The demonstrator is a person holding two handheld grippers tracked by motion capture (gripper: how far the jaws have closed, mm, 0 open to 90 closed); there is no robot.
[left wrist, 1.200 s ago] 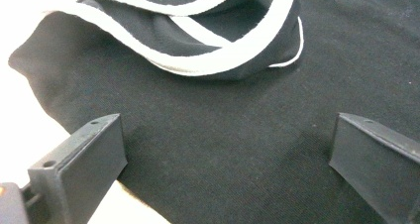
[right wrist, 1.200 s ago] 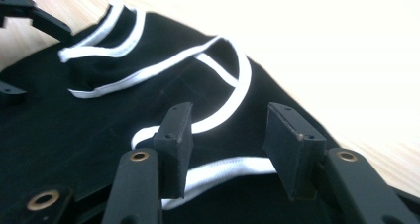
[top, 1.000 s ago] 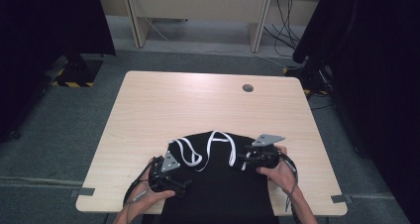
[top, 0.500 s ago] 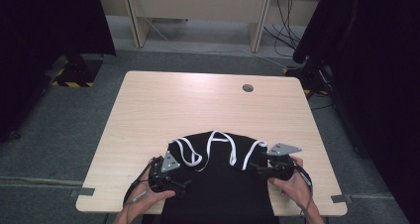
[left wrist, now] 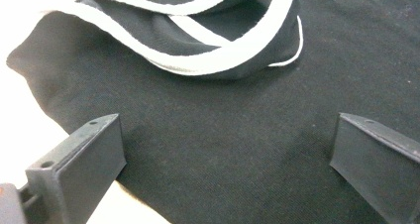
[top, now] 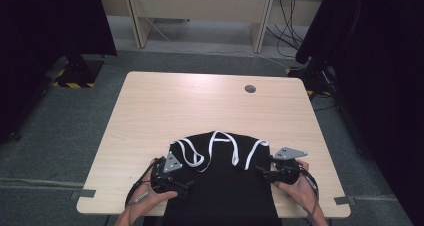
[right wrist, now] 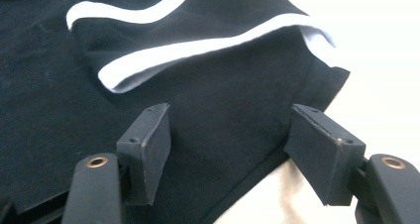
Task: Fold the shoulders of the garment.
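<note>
Black knit garment [top: 220, 186] with white ribbed trim [top: 220, 138] lies flat on my pale wood table [top: 200, 106]; left gripper [top: 186, 185] and right gripper [top: 261, 171] fingers spread wide, empty, at its near edges.

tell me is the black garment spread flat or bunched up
Partly both: the black garment lies flat near the person, but its far edge with the white stripes is bunched and folded over. Both grippers are open beside it.

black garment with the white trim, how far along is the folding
Done: the black garment lies spread on the table, its white-trimmed straps bunched along the far edge. In hand: the left claw and right claw sit open at its two side edges, gripping nothing. Left: probably pinching those edges and making the fold, since no clean fold shows yet.
</note>
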